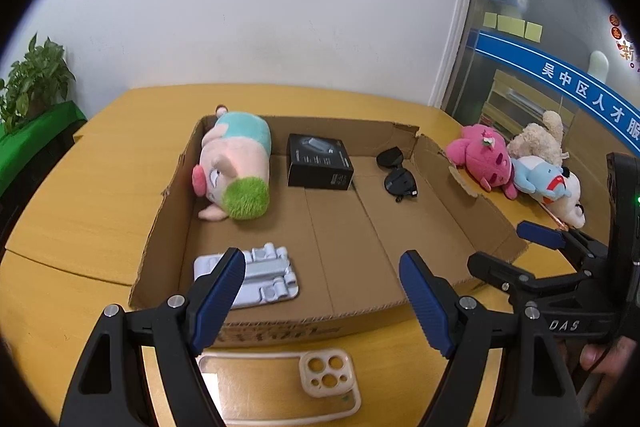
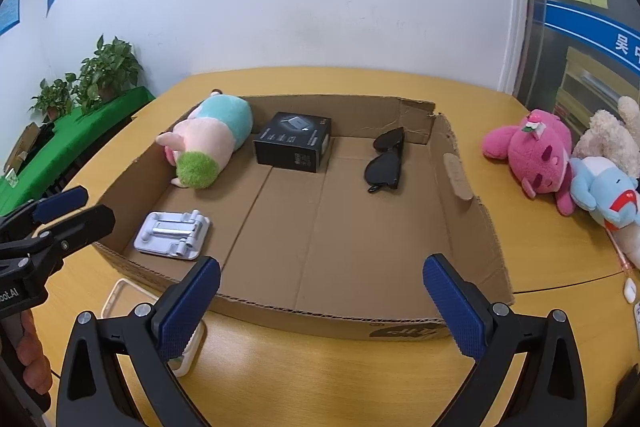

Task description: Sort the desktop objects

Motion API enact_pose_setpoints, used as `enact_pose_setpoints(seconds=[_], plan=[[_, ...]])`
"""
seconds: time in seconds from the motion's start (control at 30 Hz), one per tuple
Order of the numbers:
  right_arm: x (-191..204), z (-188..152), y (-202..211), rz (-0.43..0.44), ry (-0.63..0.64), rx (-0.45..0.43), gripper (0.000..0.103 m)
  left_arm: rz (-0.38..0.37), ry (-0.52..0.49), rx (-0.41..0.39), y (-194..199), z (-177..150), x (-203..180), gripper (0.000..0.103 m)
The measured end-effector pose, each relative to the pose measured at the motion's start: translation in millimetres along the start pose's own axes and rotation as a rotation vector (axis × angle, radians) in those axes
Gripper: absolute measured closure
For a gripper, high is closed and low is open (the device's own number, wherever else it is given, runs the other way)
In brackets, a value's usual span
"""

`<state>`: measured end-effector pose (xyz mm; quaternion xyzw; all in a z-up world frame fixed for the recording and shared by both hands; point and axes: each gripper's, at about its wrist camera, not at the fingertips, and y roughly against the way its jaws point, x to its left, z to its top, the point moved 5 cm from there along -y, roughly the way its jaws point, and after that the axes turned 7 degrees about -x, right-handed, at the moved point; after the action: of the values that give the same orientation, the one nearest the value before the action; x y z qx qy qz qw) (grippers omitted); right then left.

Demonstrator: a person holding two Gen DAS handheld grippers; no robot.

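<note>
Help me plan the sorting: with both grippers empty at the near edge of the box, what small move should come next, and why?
Probably lower the left gripper onto the phone case. It lies on the table just outside the cardboard box, right below the open jaws. The right gripper is open too, but farther from it.

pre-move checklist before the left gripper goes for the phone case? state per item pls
1. Left gripper jaws open and empty: ok.
2. Right gripper jaws open and empty: ok.
3. Phone case on the table in front of the cardboard box, nothing lying on it: ok.
4. Case is partly hidden behind the left gripper's own fingers, so its full outline: cannot tell.
5. Bare box floor free for a drop between the phone stand and sunglasses: ok.
6. Right gripper off to the side, out of the left one's path to the case: ok.
</note>
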<state>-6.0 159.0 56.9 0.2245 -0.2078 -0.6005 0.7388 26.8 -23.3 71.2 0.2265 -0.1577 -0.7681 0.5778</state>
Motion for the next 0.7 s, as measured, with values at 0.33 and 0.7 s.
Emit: enact_pose_setpoints(seconds=[0.33,0.7], plan=[[45,-55,-16,0.296,-0.042,0.114,0.0,0.028,0.061,0.133,-1,-49,63,0.024],[119,-100,-46,0.439,0.106,0.292,0.001,-0.042,0.187,0.3,-23,-101,95,0.025]])
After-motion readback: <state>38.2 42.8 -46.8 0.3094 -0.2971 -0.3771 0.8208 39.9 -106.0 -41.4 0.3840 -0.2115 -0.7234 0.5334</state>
